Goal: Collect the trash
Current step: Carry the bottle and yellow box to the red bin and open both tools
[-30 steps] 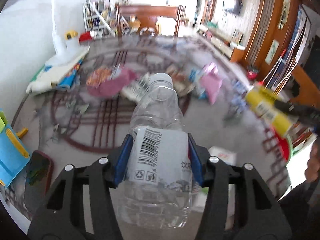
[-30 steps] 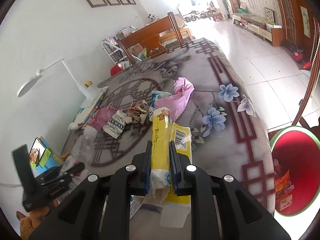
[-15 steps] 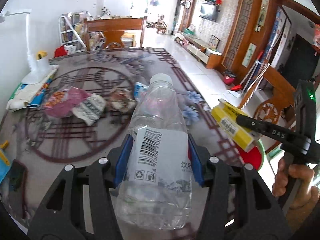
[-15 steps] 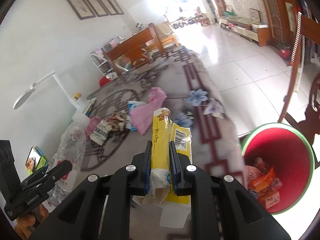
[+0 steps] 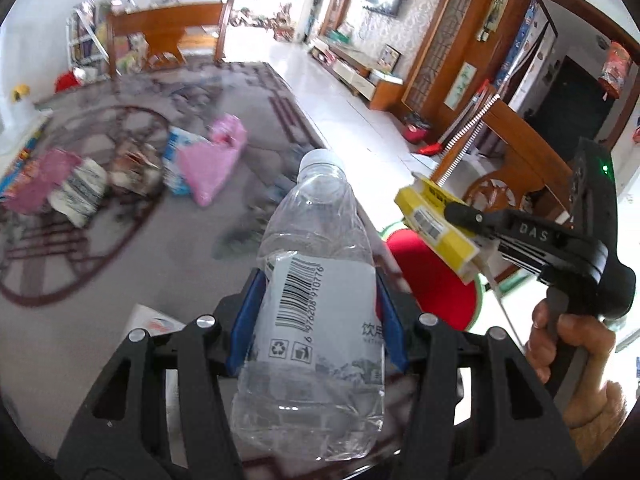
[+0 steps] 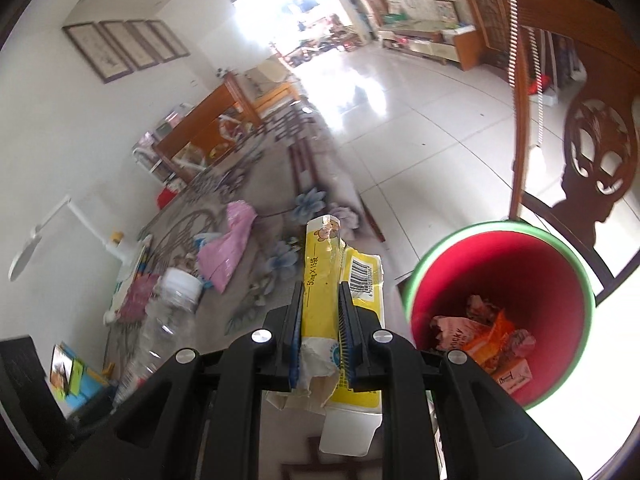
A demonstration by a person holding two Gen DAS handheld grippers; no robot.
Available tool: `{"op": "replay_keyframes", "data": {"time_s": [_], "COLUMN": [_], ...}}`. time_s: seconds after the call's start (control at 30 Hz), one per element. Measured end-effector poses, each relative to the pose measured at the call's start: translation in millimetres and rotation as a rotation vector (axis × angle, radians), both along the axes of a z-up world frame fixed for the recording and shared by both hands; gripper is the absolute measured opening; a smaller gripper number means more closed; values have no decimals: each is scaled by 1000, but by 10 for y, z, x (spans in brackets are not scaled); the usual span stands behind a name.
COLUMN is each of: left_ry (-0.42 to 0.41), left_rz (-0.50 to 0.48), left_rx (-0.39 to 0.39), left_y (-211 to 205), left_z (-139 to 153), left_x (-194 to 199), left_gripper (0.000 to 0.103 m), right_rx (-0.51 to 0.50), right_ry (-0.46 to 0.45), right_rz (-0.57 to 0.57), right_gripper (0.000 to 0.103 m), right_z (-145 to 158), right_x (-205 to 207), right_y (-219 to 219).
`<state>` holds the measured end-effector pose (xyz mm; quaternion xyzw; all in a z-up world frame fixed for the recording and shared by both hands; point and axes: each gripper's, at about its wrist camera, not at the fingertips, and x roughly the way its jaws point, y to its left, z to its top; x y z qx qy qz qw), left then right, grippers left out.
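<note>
My left gripper (image 5: pixel 318 300) is shut on a clear plastic bottle (image 5: pixel 316 296) with a white barcode label, held over the table's right edge. My right gripper (image 6: pixel 323 304) is shut on a flattened yellow carton (image 6: pixel 320 280), held beside the red bin (image 6: pixel 500 276) with a green rim; it also shows in the left wrist view (image 5: pixel 460 216) with the carton (image 5: pixel 436 220) above the bin (image 5: pixel 432 280). The bottle shows at the left of the right wrist view (image 6: pixel 168 320). The bin holds several wrappers (image 6: pixel 480 336).
More trash lies on the patterned table (image 5: pixel 120 240): a pink bag (image 5: pixel 212 160), crumpled wrappers (image 5: pixel 80 192) and a blue packet (image 5: pixel 176 160). A wooden chair (image 6: pixel 580 140) stands behind the bin. A white carton (image 5: pixel 152 320) lies near the table's front edge.
Both grippers have swung right, toward the table's edge and the red bin. The bin now shows larger and closer in both views. Each still holds its item.
</note>
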<state>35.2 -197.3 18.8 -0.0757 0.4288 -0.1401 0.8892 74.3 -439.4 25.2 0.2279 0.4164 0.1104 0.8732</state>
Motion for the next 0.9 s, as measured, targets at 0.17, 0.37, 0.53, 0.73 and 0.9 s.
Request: {"op": "replay_keyframes", "data": {"time_s": [0.17,0.37,0.53,0.73,0.9], "left_ry": [60,124,126,107,83], "left_rz": [-49,-124,-198,-209,-185], "left_rx": [-55,-87,-78,-57,-36], "left_y": [-278,-758,-1116,-1231,-1009], "left_z": [-137,-300,-331,-363,-271], "left_x": [177,374,428,486,400], "left_gripper": [52,52,52,83,83], "right_rx": [29,92,106,93,91], "right_ry": [3,10,19,23,28], "right_rz": [-132,-302,-365,-474,-467], "right_gripper": [15,15,15,52,53], "right_z": [-1,-33,-57,-77,-91], "right_x": [-16,-60,-82,-126,-124], "right_y": [-321,-748,-929,-1069,-1062]}}
